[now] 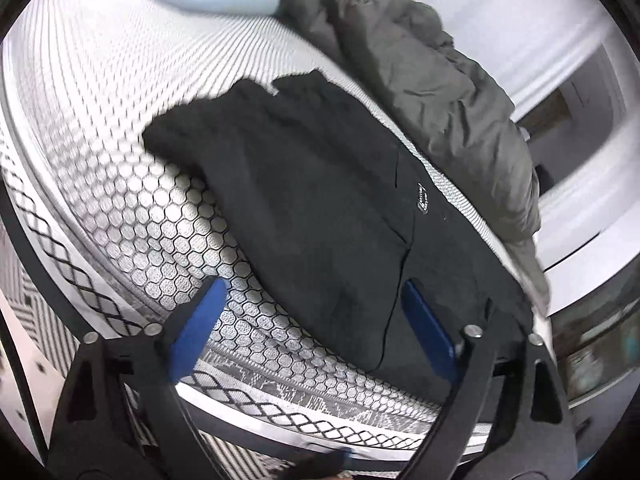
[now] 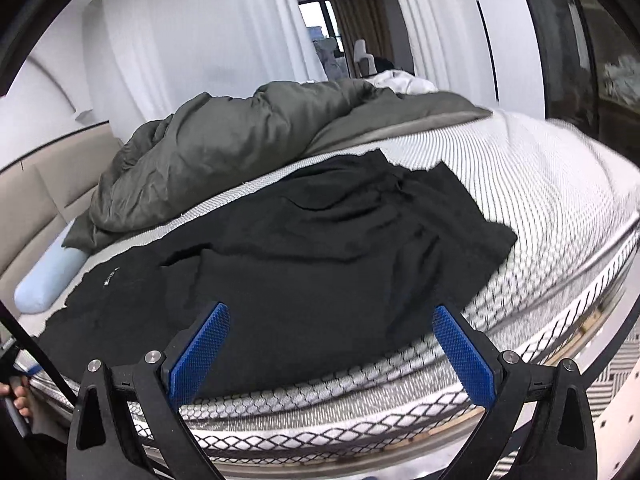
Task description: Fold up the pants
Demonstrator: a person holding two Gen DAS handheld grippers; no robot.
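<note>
Black pants [image 1: 320, 200] lie spread on a bare mattress [image 1: 120, 120] with a honeycomb pattern, a small white label on them. In the left wrist view my left gripper [image 1: 312, 292] is open over the near hem of the pants, blue pads apart, nothing pressed between them. The right wrist view shows the same pants [image 2: 300, 248] lying rumpled across the mattress [image 2: 540, 200], one leg end toward the right. My right gripper [image 2: 332, 320] hangs open above the near edge of the cloth, with nothing held.
A crumpled grey duvet [image 2: 224, 152] lies along the far side of the pants; the duvet [image 1: 452, 92] also shows in the left view. A pale blue bolster [image 2: 48, 280] sits at the left. White curtains [image 2: 200, 40] hang behind. The mattress edge runs just below both grippers. A hand [image 2: 16, 398] shows at lower left.
</note>
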